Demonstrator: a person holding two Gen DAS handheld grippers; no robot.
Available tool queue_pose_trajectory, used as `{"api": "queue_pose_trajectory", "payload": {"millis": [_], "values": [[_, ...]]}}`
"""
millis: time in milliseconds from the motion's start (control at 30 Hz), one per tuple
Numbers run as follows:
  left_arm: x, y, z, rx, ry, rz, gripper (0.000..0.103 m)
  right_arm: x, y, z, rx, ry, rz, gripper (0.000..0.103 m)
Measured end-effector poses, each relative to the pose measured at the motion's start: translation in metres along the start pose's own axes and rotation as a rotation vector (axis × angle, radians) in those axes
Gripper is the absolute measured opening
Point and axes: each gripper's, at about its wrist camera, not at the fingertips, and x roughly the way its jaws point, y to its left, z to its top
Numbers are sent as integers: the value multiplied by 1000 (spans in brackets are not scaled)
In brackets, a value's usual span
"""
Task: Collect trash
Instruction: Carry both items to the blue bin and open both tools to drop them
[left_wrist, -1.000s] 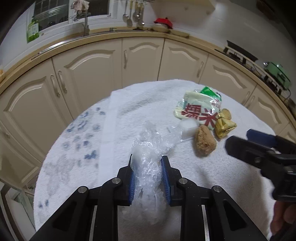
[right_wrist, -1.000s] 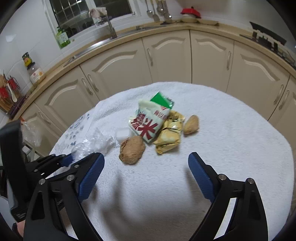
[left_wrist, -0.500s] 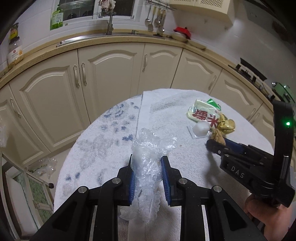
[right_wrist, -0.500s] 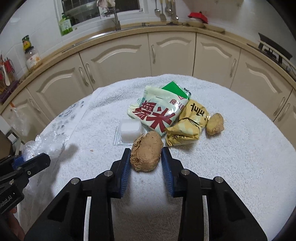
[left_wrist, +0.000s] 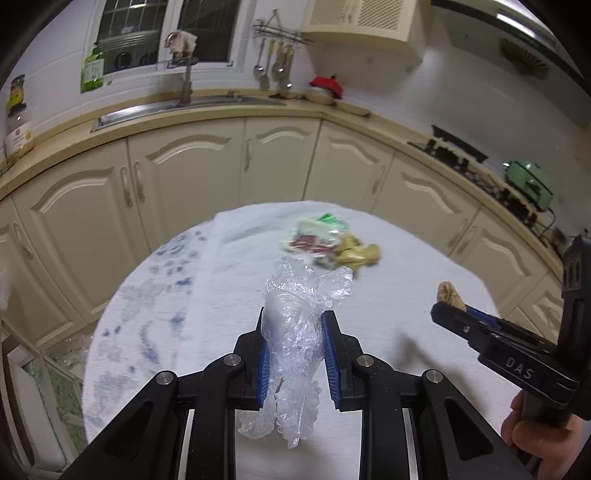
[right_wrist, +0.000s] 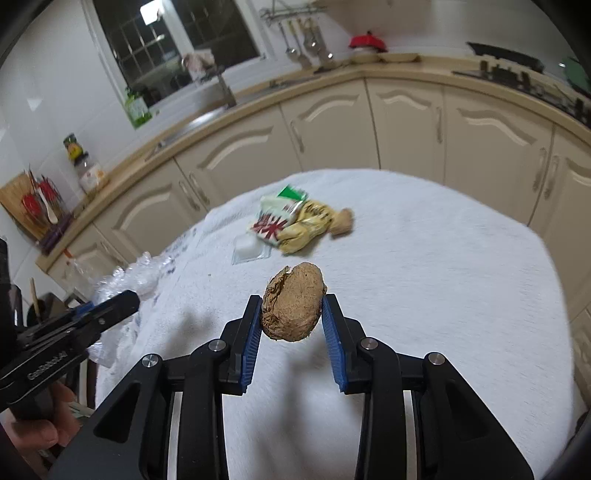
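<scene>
The brown crumpled lump (right_wrist: 293, 302) sits pinched between the blue pads of the right tongs (right_wrist: 291, 314), lifted clear of the white-towelled bench (right_wrist: 443, 295), its shadow lying on the cloth below and behind it. The crumpled clear plastic film (left_wrist: 295, 332) is likewise squeezed between the pads of the left tongs (left_wrist: 293, 332), its loose tail hanging down between the fingers and its top flaring out past the tips.

Ahead of both tongs, well apart from them on the bench, lies the rest of the litter: a white-and-green snack packet with red lettering (right_wrist: 275, 218), a yellow wrapper (right_wrist: 306, 225) touching it, a second smaller brown lump (right_wrist: 343, 221) just beside the wrapper, and a small clear tray holding a white block (right_wrist: 249, 249) on the packet's near side. The left view shows this pile blurred.

Judged from this, the step in hand is the carry: each of the tongs holds one piece and neither is set down. No bin shows plainly in either view, so where these go cannot be told. The next move calls for keeping both grips firm while bringing the loads to a container, the film's dangling tail kept from snagging, then returning for the pile.
</scene>
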Motion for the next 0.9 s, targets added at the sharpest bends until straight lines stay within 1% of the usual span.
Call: {"api": "queue_pose_trajectory", "payload": {"millis": [200, 533, 667, 733, 900], "values": [[-26, -63, -8, 59, -50, -47, 21, -71, -37, -2, 44, -102, -33, 33], [-48, -152, -14, 166, -96, -141, 21, -158, -99, -9, 111, -234, -109, 33], [-54, -187, -11, 206, -120, -197, 21, -188, -124, -10, 138, -286, -148, 33], [-56, -207, -9, 237, -129, -233, 21, -206, -140, -11, 156, -311, -184, 33], [-47, -260, -8, 304, -123, -319, 21, -240, -184, -21, 224, -349, -270, 33]]}}
